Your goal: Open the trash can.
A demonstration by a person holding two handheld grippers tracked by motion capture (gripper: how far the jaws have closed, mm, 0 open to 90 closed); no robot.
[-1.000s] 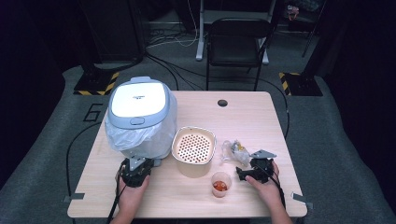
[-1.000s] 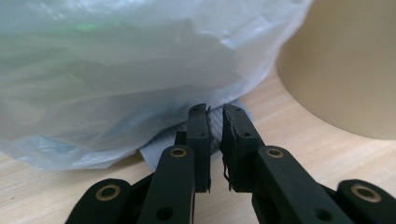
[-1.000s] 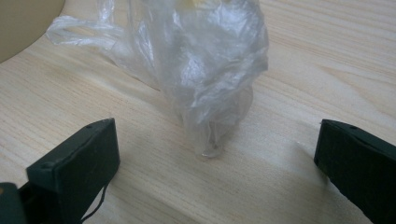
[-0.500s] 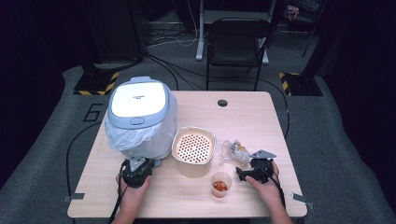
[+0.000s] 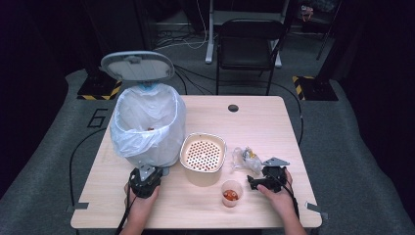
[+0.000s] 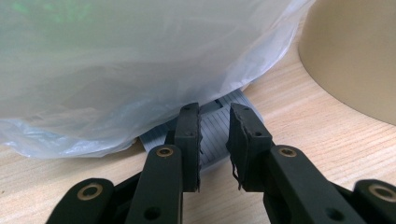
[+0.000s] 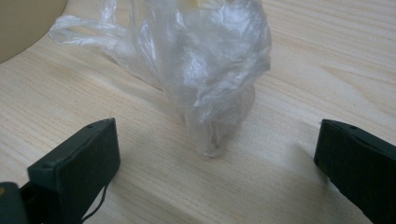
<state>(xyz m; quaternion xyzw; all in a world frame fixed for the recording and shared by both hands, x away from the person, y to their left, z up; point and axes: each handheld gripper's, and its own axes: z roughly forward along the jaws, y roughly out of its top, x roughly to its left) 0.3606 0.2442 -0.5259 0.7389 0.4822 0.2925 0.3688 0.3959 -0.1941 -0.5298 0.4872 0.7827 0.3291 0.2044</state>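
A step bin (image 5: 147, 127) lined with a clear bag stands at the table's left, its grey lid (image 5: 137, 65) swung up. My left gripper (image 5: 149, 170) sits at the bin's foot. In the left gripper view its jaws (image 6: 214, 112) stand a narrow gap apart over the grey ribbed pedal (image 6: 219, 135); they have just been opening, and nothing is between them. My right gripper (image 5: 250, 182) rests open on the table at the right. A crumpled clear plastic bag (image 7: 215, 60) lies just ahead of its wide-spread jaws (image 7: 217, 135).
A beige perforated container (image 5: 203, 156) stands mid-table beside the bin. A small clear cup (image 5: 231, 192) with red pieces sits in front of it, left of my right gripper. Behind the table stands a black chair (image 5: 247, 44).
The bin's lid was down in the earlier frames and now stands open. The left hand shifted slightly at the bin's base. The right hand stayed put.
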